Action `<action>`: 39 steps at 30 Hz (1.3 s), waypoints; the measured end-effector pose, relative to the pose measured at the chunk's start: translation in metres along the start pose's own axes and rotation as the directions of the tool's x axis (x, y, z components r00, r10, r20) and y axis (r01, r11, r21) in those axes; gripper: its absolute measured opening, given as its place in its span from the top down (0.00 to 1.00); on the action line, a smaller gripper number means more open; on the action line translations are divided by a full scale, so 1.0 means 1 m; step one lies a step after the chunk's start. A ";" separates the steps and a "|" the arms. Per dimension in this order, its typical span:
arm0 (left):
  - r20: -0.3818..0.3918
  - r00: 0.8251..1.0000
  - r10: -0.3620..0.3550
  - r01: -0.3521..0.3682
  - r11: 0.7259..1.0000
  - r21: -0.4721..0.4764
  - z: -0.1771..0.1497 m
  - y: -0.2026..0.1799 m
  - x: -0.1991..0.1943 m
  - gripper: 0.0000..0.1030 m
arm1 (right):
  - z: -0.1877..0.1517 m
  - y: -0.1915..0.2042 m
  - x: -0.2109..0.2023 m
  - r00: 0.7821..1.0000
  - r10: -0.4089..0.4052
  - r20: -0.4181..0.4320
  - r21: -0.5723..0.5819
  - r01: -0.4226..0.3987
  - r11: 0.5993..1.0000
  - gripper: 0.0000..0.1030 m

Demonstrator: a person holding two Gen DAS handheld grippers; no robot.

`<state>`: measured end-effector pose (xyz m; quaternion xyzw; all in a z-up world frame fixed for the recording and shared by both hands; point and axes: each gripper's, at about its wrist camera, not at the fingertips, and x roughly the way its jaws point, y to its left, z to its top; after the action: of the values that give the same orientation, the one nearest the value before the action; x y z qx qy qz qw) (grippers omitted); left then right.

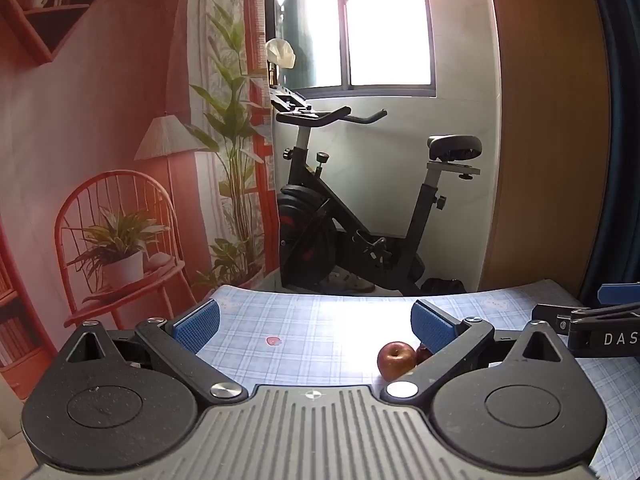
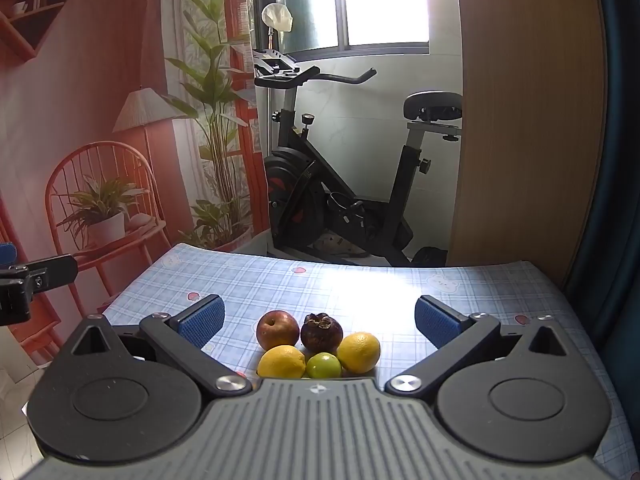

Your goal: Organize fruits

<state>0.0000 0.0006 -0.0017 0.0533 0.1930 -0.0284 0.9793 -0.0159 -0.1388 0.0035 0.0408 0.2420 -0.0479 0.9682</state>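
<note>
In the right wrist view a cluster of fruit lies on the blue checked tablecloth [image 2: 360, 280]: a red apple [image 2: 277, 329], a dark mangosteen [image 2: 321, 332], two yellow citrus fruits [image 2: 281, 362] [image 2: 359, 351] and a small green fruit [image 2: 323, 365]. My right gripper [image 2: 319, 318] is open and empty, its blue pads wide apart just above and behind the cluster. My left gripper [image 1: 316, 325] is open and empty over the cloth [image 1: 300, 320]. The apple [image 1: 395, 360] and part of the mangosteen [image 1: 423, 353] show beside its right finger.
The table ends at its far edge [image 2: 340, 262], with an exercise bike [image 2: 340, 184] behind it. A wooden panel [image 2: 528, 120] stands at the right. The right gripper's fingers [image 1: 592, 322] show at the right edge of the left wrist view.
</note>
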 end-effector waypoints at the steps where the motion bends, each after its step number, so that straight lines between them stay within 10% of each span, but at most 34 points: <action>1: 0.001 1.000 0.001 -0.001 1.000 0.005 0.002 0.002 -0.001 0.00 | 0.000 0.000 0.000 1.000 -0.005 0.001 -0.009 0.005 1.000 0.00; 39: 0.005 1.000 0.011 -0.011 1.000 0.010 0.002 0.000 -0.002 0.00 | -0.001 -0.001 0.001 1.000 -0.003 -0.001 -0.007 0.003 1.000 0.00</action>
<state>-0.0010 0.0003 0.0009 0.0595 0.1902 -0.0240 0.9797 -0.0160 -0.1401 0.0023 0.0373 0.2425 -0.0485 0.9682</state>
